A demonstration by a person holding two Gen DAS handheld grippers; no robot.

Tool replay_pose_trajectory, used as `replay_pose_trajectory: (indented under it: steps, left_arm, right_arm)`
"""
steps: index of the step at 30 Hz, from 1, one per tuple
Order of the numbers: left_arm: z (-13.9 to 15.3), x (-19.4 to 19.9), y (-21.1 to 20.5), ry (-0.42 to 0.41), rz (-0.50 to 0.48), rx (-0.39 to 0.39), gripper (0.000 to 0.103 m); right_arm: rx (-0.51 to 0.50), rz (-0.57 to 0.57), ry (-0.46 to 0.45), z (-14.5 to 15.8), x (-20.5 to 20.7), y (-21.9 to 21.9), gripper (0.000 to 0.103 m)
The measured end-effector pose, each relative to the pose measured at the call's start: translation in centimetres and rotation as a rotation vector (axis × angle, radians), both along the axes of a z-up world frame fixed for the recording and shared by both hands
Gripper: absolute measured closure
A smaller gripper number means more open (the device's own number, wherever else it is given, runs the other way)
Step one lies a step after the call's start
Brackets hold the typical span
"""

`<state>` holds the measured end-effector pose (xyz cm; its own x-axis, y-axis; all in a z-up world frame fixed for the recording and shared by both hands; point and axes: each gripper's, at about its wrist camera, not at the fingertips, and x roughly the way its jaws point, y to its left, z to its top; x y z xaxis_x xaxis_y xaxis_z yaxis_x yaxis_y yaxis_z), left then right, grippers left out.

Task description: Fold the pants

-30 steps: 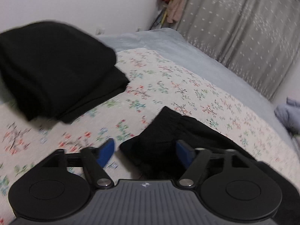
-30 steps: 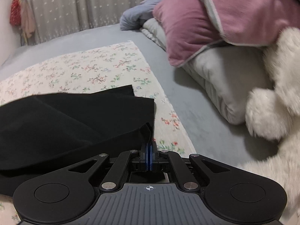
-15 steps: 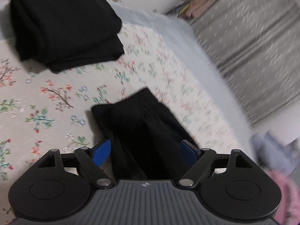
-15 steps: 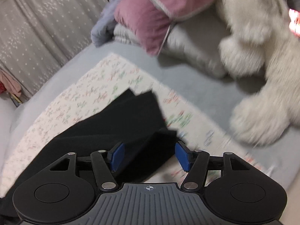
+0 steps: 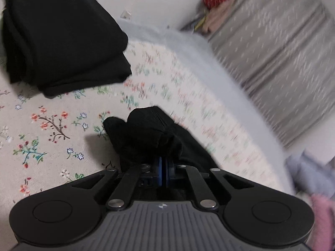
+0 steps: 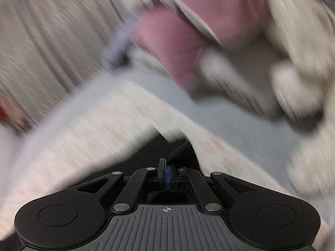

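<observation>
Seen from the left wrist, the left gripper (image 5: 162, 172), its fingers spread half a second ago, now pinches the bunched waistband end of the black pants (image 5: 146, 131) lying on the floral bed cover (image 5: 52, 129), near a folded black stack (image 5: 62, 37); a fold looks ready to begin. From the right wrist, the right gripper (image 6: 166, 176) has likewise clamped onto a pants edge (image 6: 178, 149). Heavy blur hides the pillows (image 6: 178, 48), and most of the garment sits out of frame.
</observation>
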<state>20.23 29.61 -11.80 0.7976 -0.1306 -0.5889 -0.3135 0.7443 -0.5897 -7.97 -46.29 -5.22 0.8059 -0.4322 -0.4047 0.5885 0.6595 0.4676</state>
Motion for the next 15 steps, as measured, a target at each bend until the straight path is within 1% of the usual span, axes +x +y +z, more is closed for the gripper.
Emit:
replay_pose_trajectory:
  steps: [1,2,3,4,5,6,7,8,9,10,11,12,13,14,15]
  left_arm:
    - [0.0,-0.7,0.5,-0.011,0.014,-0.035,0.097]
    - [-0.2,-1.1,0.9,-0.008,0.015,-0.049,0.097]
    - [-0.4,-1.2,1.0,0.013,0.014,-0.036,0.097]
    - [-0.8,-1.1,0.9,0.052,0.009,-0.004,0.097]
    - [-1.2,-1.1,1.0,0.093,0.0,0.023,0.097]
    - [-1.6,-1.2,1.1,0.119,-0.007,0.021,0.096]
    - [-2.0,-1.4,1.4,0.139,-0.006,0.001,0.096]
    - [-2.1,-1.7,1.7,0.151,-0.006,-0.017,0.096]
    - [-2.0,-2.0,1.9,0.159,-0.004,-0.023,0.096]
    - [-1.8,-2.6,2.1,0.156,0.003,-0.017,0.095]
    - [-1.4,-3.0,2.2,0.152,0.005,0.001,0.094]
    - [-1.0,-3.5,2.2,0.147,0.004,0.019,0.089]
    - [-0.6,-3.8,2.3,0.145,0.012,0.038,0.077]
    - [-0.2,-4.1,2.4,0.144,0.025,0.059,0.07]
    - [-0.1,-4.2,2.6,0.147,0.032,0.076,0.057]
  right_arm:
    - [-0.02,0.014,-0.081,1.1,-0.7,0.5,0.103]
    - [-0.035,0.022,-0.137,1.8,-1.4,0.9,0.103]
    - [-0.05,0.024,-0.16,2.0,-1.9,1.3,0.103]
    - [-0.062,0.022,-0.143,1.7,-2.3,1.5,0.103]
    - [-0.058,0.024,-0.106,0.8,-2.4,1.5,0.103]
    - [-0.04,0.027,-0.055,-0.4,-2.4,1.1,0.103]
    - [-0.002,0.025,0.019,-2.0,-2.1,0.5,0.103]
    - [0.066,0.019,0.105,-4.0,-1.9,-0.3,0.103]
    - [0.131,0.009,0.173,-5.3,-1.8,-1.1,0.103]
    - [0.197,-0.011,0.178,-5.9,-2.2,-1.9,0.103]
    - [0.198,-0.01,0.141,-5.7,-2.8,-2.2,0.103]
    - [0.17,-0.013,0.14,-5.3,-3.1,-2.0,0.103]
    - [0.138,-0.017,0.155,-5.1,-3.1,-1.7,0.103]
    - [0.128,-0.015,0.172,-5.1,-3.0,-1.5,0.103]
    - [0.135,-0.012,0.194,-5.3,-2.7,-1.4,0.102]
